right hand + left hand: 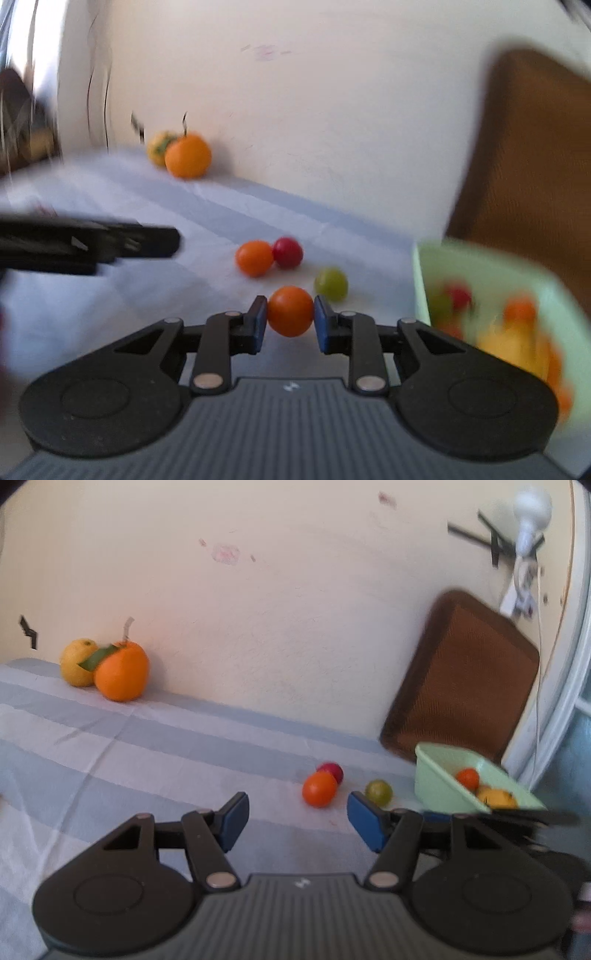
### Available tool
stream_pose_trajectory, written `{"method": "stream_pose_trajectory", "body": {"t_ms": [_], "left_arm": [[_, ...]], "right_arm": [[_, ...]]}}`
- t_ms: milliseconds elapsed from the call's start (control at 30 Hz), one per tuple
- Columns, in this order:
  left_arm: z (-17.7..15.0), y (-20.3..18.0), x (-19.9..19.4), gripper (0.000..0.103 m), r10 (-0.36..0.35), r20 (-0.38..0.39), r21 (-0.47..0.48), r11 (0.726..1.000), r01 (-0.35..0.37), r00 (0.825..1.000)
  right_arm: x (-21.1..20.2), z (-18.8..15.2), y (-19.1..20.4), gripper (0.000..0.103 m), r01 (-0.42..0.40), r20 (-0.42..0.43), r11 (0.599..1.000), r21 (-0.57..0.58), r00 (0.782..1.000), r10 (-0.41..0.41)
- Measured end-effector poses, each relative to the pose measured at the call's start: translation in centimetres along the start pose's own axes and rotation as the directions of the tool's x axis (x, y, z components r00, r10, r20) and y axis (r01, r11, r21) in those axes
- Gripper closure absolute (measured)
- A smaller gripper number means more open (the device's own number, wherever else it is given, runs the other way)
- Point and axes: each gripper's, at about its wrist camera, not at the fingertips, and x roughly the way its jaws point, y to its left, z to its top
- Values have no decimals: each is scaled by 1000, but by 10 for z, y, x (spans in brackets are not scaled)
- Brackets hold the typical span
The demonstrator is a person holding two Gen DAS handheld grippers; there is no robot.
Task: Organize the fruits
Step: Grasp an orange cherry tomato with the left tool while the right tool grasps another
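Right gripper (pixel 290 320): I have it clamped on a small orange fruit (pixel 290 311), both blue pads touching it; only my right wrist view shows this.
Left gripper (pixel 295 821): jaws spread wide, holding nothing.
Green bin (pixel 436 779): ahead-right of both grippers; my left view shows its fruit sharply, my right view blurs it.
Loose fruits: orange fruit (pixel 320 788) touching red fruit (pixel 332 771), green fruit (pixel 379 792) beside them, ahead on the striped cloth (pixel 147 746).
Far left: big orange (pixel 122 672) against a yellow fruit (pixel 75 662), at the wall.
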Motion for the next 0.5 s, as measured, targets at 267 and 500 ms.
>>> {"method": "stream_pose_trajectory", "body": {"t_ms": [267, 500], "left_arm": [[23, -26, 59, 43, -13, -116, 111, 994, 26, 993], [24, -36, 87, 73, 45, -184, 162, 987, -14, 982]], "right_arm": [[-6, -15, -24, 73, -77, 15, 972, 223, 997, 76], [-9, -15, -23, 72, -86, 15, 970, 227, 996, 85]]}}
